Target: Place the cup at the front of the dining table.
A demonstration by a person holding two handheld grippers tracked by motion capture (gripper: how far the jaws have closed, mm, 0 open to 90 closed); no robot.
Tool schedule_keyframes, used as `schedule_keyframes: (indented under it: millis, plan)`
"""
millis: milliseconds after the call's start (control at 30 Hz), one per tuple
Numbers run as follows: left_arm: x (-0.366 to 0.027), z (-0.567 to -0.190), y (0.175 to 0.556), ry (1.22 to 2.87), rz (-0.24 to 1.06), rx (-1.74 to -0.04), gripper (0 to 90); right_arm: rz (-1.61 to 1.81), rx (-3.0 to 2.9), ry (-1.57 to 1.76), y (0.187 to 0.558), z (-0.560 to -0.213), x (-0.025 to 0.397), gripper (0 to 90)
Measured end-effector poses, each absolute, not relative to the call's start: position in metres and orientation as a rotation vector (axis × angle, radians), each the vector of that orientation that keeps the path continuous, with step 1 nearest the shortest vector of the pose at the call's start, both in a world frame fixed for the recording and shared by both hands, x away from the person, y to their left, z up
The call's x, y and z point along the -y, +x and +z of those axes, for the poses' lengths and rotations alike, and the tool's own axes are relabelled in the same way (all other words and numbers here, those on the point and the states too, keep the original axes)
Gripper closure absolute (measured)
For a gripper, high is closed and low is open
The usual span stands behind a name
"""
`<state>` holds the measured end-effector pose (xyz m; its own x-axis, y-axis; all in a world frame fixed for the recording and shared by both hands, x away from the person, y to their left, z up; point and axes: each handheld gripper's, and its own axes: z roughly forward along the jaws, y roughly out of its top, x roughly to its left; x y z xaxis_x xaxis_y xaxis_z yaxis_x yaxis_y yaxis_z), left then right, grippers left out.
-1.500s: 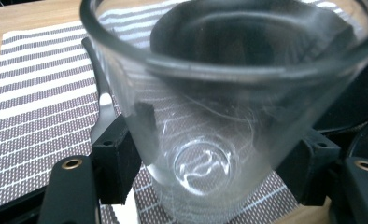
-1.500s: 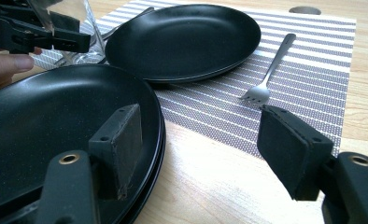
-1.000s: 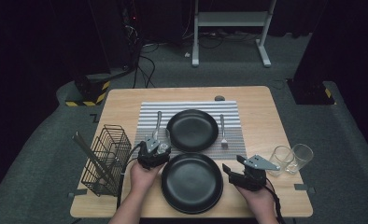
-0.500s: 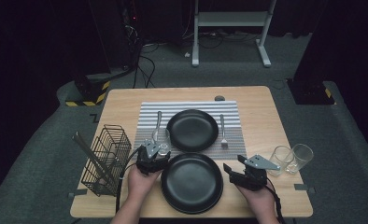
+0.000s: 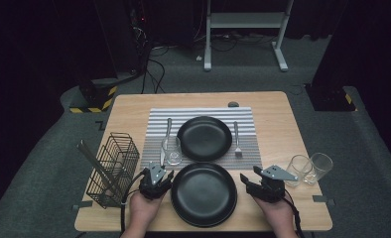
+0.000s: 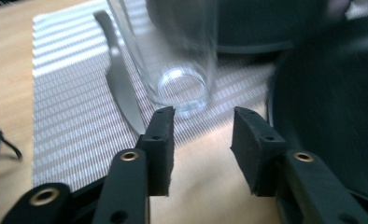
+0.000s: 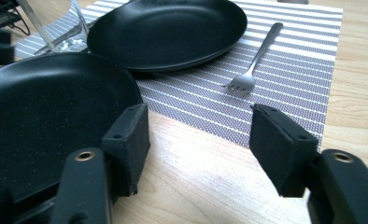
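Observation:
A clear glass (image 5: pixel 172 150) stands upright on the left part of the striped placemat (image 5: pixel 203 115), beside a knife (image 5: pixel 168 128). My left gripper (image 5: pixel 158 171) is just in front of the glass, open, with nothing between its jaws. In the left gripper view the glass (image 6: pixel 175 51) rises a little beyond the open gripper (image 6: pixel 201 133), and the knife (image 6: pixel 121 84) lies to its left. One black plate (image 5: pixel 204 138) sits on the placemat and a second black plate (image 5: pixel 204 194) lies at the table's front. My right gripper (image 5: pixel 250 177) is open to the right of the front plate (image 7: pixel 46 107).
A fork (image 5: pixel 236 139) lies on the placemat right of the far plate. Two empty glasses (image 5: pixel 310 168) stand at the right, close behind my right hand. A wire basket (image 5: pixel 114 168) stands at the front left. The table edge (image 5: pixel 203 229) runs just under both hands.
My left gripper has drawn back toward the table's front, away from the glass, which stays on the placemat. The right gripper has hardly moved.

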<state>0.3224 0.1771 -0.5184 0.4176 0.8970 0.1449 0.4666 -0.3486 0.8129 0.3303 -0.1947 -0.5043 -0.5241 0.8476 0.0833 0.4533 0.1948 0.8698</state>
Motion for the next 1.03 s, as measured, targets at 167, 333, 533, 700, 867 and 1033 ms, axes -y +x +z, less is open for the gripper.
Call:
schedule_keyframes:
  millis: [167,333,533,700,867,1033]
  plan:
    - [-0.181,-0.527,0.305,2.011,0.732,-1.162,64.5,1.216,-2.095,1.228,0.332,-0.511,0.193,47.8]
    - [-0.183,-0.534,0.298,2.044,0.715,-1.173,66.6,1.148,-2.152,1.253,0.336,-0.522,0.189,50.0]
    - [-0.185,-0.535,0.299,2.02,0.714,-1.191,62.8,1.042,-2.25,1.254,0.338,-0.535,0.178,49.2]
    - [-0.189,-0.536,0.304,1.989,0.651,-1.23,52.7,1.015,-2.237,1.202,0.334,-0.537,0.172,46.7]
    - [-0.19,-0.536,0.306,1.976,0.625,-1.249,46.8,1.01,-2.237,1.197,0.334,-0.537,0.171,46.5]
    - [-0.19,-0.536,0.306,1.983,0.62,-1.24,44.6,1.002,-2.228,1.212,0.335,-0.537,0.172,41.4]
